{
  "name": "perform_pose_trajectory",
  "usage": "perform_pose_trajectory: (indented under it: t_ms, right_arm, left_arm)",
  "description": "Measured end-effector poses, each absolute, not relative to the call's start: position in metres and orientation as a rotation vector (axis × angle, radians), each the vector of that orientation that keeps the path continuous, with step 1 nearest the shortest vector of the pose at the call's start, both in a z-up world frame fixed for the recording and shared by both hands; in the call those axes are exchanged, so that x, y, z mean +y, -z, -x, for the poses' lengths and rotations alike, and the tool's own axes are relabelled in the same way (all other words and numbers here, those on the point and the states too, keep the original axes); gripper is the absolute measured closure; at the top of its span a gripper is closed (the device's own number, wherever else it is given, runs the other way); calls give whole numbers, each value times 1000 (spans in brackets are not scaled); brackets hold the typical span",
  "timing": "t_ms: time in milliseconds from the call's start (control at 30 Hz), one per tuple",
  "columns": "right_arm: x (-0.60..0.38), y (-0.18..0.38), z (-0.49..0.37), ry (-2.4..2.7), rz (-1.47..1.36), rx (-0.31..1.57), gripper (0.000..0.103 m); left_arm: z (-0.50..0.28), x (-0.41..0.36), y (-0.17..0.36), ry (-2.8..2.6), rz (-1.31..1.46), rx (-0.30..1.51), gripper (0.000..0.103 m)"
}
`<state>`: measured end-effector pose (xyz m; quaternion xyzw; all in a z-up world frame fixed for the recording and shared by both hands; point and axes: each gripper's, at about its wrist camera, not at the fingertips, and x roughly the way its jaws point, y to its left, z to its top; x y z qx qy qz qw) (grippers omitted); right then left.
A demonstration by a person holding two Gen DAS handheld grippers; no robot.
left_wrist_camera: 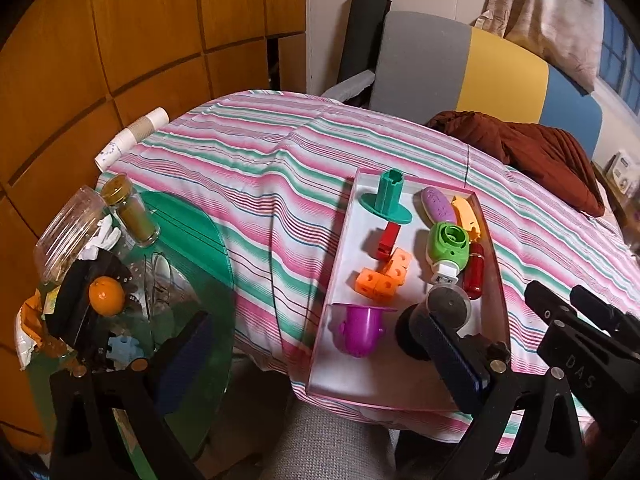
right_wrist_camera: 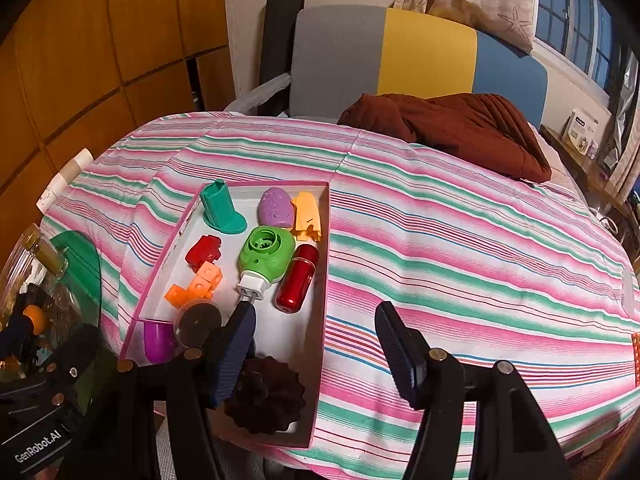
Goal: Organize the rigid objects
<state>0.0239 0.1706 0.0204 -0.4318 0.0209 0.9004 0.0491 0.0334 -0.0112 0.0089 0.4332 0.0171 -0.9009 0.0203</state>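
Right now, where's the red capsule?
In the right wrist view the red capsule lies in the pink-rimmed tray, against its right wall, just right of the green toy, below the yellow piece.
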Motion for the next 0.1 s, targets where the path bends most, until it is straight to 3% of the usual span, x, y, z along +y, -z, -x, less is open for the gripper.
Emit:
perform_pose_trajectory:
  t_ms: [100]
  right_arm:
    - [172,-20,-23,-2741,1323,68,40]
  left_arm:
    - [-34,-8,-8,2798,-1334,21,1]
